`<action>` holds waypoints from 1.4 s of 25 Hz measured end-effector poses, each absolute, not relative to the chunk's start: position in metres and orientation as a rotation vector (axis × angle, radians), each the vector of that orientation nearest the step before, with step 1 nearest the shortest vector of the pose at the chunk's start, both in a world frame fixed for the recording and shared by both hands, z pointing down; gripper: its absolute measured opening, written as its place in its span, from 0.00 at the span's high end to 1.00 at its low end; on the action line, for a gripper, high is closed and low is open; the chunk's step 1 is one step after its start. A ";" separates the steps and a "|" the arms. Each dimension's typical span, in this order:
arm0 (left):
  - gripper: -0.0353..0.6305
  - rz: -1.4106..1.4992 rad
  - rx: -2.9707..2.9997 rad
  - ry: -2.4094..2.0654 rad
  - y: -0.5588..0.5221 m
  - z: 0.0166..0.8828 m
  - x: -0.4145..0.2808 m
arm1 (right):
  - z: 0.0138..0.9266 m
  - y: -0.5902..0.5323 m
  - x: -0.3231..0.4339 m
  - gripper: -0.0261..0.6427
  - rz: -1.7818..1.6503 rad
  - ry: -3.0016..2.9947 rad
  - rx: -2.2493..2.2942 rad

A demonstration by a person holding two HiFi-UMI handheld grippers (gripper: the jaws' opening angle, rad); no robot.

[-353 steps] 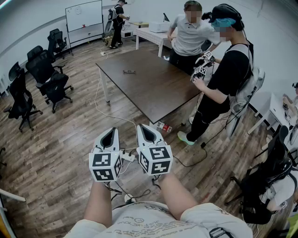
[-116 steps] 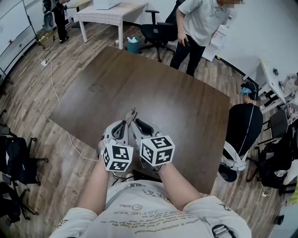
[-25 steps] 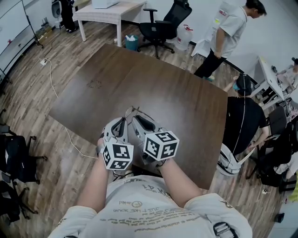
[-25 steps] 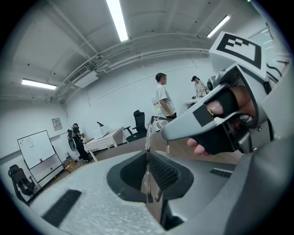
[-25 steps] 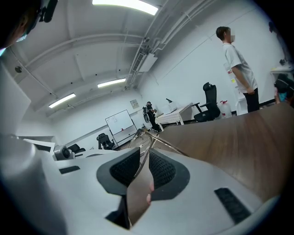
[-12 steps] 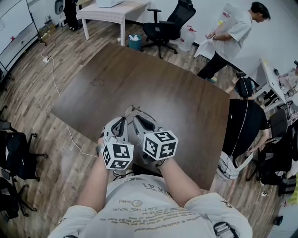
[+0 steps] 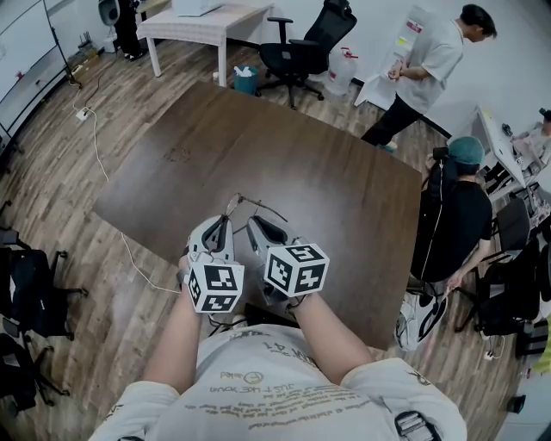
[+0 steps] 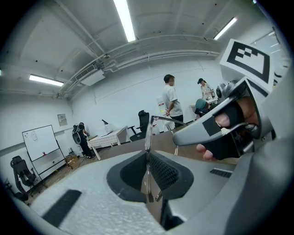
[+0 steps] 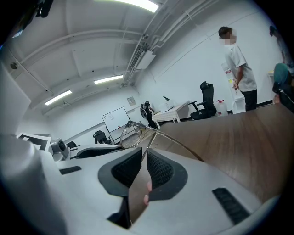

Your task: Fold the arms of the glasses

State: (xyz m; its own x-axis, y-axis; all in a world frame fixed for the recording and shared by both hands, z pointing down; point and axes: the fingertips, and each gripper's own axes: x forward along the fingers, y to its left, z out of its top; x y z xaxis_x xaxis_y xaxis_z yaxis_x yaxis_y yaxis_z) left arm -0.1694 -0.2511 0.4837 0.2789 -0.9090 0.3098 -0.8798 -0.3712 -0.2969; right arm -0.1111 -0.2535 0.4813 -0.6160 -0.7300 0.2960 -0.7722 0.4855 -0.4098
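Compared with half a second ago, the left gripper [image 7: 221, 229] and the right gripper [image 7: 259, 227] have moved a little apart. One arm [image 9: 178, 146] of the glasses [image 9: 131, 136] now reaches further to the right. The teal cap of the person [image 7: 452, 215] standing by the right edge of the table [image 7: 336, 194] has also come into sight. At the earliest moment the glasses were lying on the table and both grippers were empty; now the glasses are lifted off it.

Both grippers are held side by side over the near edge of the brown table, with their tips pointing away from the wearer. The glasses are in the air at these tips and do not touch the table.

In the left gripper view the jaws are closed on a thin metal wire of the glasses. This wire stands upright between the pads and bends to the right at its top.

In the right gripper view the jaws are closed as well. They pinch a thin metal part just below a hinge [image 9: 152, 133]; I cannot tell exactly which part it is. One lens [image 9: 129, 137] shows to the left of this gripper, between the two grippers. From the hinge the arm goes out free to the right above the table, so it is not folded.

A person in a white shirt [image 7: 426, 56] stands near the far right corner of the table. A black office chair [image 7: 310, 47] is beyond the far edge, and a white table [image 7: 185, 21] stands further back on the wooden floor [image 7: 95, 284].
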 end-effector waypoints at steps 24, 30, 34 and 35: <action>0.90 -0.507 -2.578 1.868 -0.272 0.477 -0.176 | 0.537 -0.238 -0.075 0.92 0.966 -2.423 1.442; 0.90 -0.500 -2.583 1.878 -0.278 0.477 -0.176 | 0.536 -0.237 -0.074 0.92 0.981 -2.464 1.423; 0.90 -0.511 -2.578 1.864 -0.279 0.478 -0.176 | 0.523 -0.243 -0.080 0.91 1.052 -2.551 1.409; 0.90 -0.509 -2.579 1.860 -0.279 0.478 -0.176 | 0.523 -0.244 -0.082 0.88 1.066 -2.553 1.401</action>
